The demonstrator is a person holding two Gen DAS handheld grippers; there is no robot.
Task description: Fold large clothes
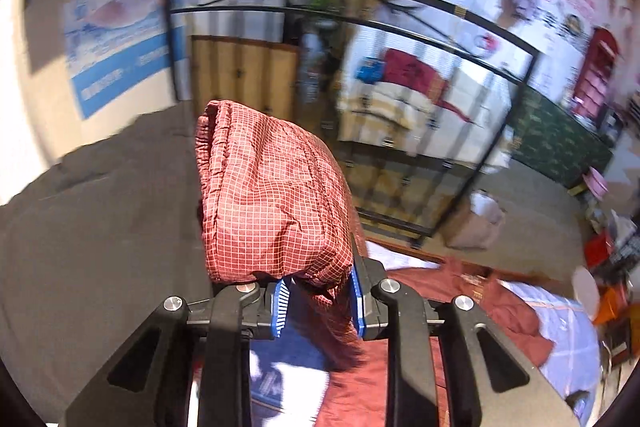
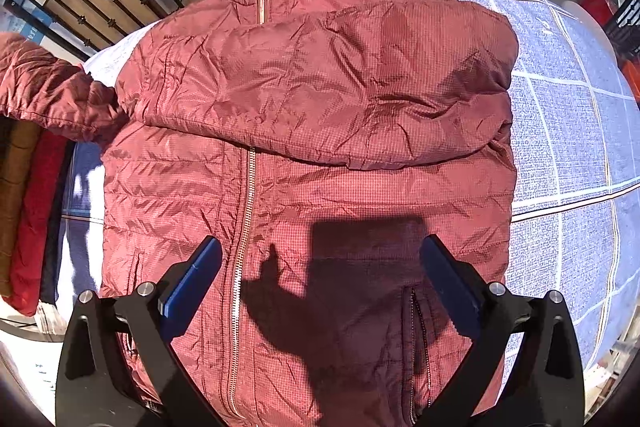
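Red quilted jacket (image 2: 304, 155), one sleeve (image 1: 276, 195) in left hand-held gripper (image 1: 318, 307).

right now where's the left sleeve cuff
Left wrist view: the cuff is pinched in the left gripper, lifted off the bed, left of the jacket.

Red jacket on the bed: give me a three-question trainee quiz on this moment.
1. True or false: the right gripper holds the jacket.
2. What is between the left gripper's jaws: A zipper, B sleeve, C bedsheet?
3. Fill in: one sleeve already lies folded across the jacket's ____.

Key: 1 false, its jaws are open above it; 2 B; 3 chest.
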